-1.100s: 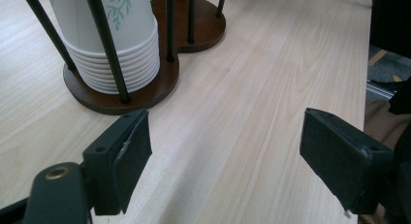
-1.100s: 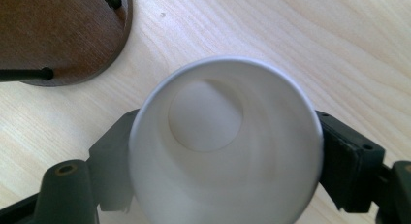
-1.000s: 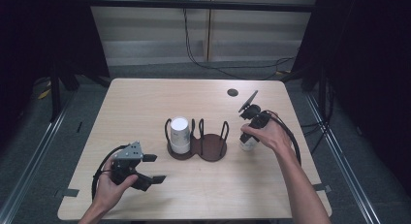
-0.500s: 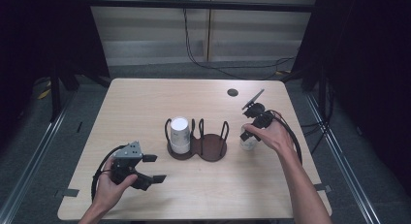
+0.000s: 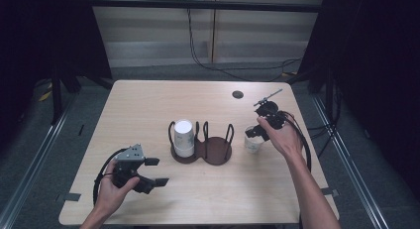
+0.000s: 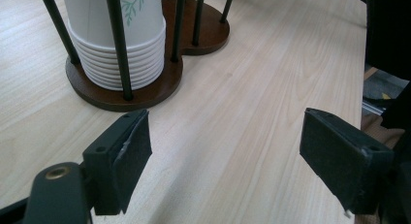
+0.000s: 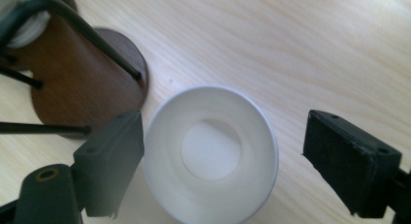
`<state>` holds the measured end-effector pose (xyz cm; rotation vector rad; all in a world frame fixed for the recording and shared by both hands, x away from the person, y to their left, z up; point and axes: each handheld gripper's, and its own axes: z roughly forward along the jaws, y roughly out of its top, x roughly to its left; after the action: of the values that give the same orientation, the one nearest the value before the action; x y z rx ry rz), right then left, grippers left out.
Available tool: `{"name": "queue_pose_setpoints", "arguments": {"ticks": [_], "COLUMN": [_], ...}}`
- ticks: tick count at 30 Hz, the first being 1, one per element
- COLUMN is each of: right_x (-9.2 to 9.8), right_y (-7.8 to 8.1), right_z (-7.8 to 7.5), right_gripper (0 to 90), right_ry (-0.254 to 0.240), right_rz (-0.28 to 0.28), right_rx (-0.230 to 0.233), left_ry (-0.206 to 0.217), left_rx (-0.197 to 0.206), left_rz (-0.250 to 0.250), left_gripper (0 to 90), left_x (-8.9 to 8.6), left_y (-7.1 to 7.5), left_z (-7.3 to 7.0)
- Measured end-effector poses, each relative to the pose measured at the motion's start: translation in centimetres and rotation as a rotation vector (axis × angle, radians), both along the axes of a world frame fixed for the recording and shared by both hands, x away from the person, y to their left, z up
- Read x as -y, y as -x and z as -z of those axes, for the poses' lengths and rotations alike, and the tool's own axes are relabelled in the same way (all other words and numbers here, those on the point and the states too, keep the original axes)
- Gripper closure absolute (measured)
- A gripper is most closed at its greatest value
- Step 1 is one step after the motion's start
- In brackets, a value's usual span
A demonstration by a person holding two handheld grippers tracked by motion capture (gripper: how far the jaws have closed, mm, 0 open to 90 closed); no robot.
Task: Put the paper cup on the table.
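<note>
A dark wooden cup holder with black wire posts stands mid-table. A stack of white paper cups sits upside down in its left ring; the right ring is empty. One white paper cup stands upright on the table just right of the holder. My right gripper hovers over it, and its jaws have just been opening. In the right gripper view the cup's mouth lies between the spread pads, unpressed. My left gripper rests open near the front left, pointing at the stack.
A small black disc lies at the far right of the table. Cables trail from both grippers. Bare wood lies between the left gripper and the holder's base.
The right gripper has spread its jaws off the single cup and lifted slightly, leaving the cup standing beside the holder. The left hand has stayed put.
</note>
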<state>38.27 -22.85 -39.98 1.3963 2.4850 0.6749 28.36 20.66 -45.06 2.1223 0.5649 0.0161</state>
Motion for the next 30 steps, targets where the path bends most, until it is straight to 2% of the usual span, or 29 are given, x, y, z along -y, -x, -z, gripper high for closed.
{"name": "queue_pose_setpoints", "arguments": {"ticks": [4, 6, 9, 11, 15, 19, 21, 25, 30], "right_x": [0.2, 0.3, 0.7, 0.8, 1.3, 1.2, 1.3, 1.4, 1.6], "right_y": [0.5, 0.9, 1.6, 2.1, 3.0, 4.1, 4.8, 6.1, 7.4], "right_z": [-0.2, -0.2, -0.1, 0.0, -0.2, -0.7, -0.5, 0.2, 0.7], "right_gripper": [14.3, 14.1, 14.2, 14.2, 14.5, 14.6, 14.5, 14.5, 14.5], "right_ry": [-0.044, -0.060, -0.103, -0.114, -0.208, -0.256, -0.272, -0.279, -0.311], "right_rz": [0.024, 0.057, 0.066, 0.084, 0.077, 0.068, 0.085, 0.083, 0.095], "right_rx": [0.024, 0.064, 0.100, 0.133, 0.193, 0.247, 0.284, 0.299, 0.345], "left_ry": [0.005, 0.005, 0.007, 0.007, 0.008, 0.003, -0.001, -0.004, -0.009], "left_rx": [-0.003, -0.001, -0.004, -0.006, -0.007, -0.005, 0.000, 0.005, 0.009], "left_rz": [0.004, 0.004, 0.000, 0.000, -0.006, -0.019, -0.026, -0.046, -0.049], "left_gripper": [18.7, 18.7, 18.7, 18.7, 18.7, 18.7, 18.7, 18.6, 18.2], "left_x": [0.0, 0.1, 0.0, 0.0, 0.1, 0.1, -0.1, -0.3, -0.4], "left_y": [0.0, 0.0, 0.0, 0.0, 0.0, 0.0, -0.1, -0.1, -0.2], "left_z": [0.1, 0.1, 0.1, 0.1, 0.2, 0.1, 0.1, 0.1, 0.2]}}
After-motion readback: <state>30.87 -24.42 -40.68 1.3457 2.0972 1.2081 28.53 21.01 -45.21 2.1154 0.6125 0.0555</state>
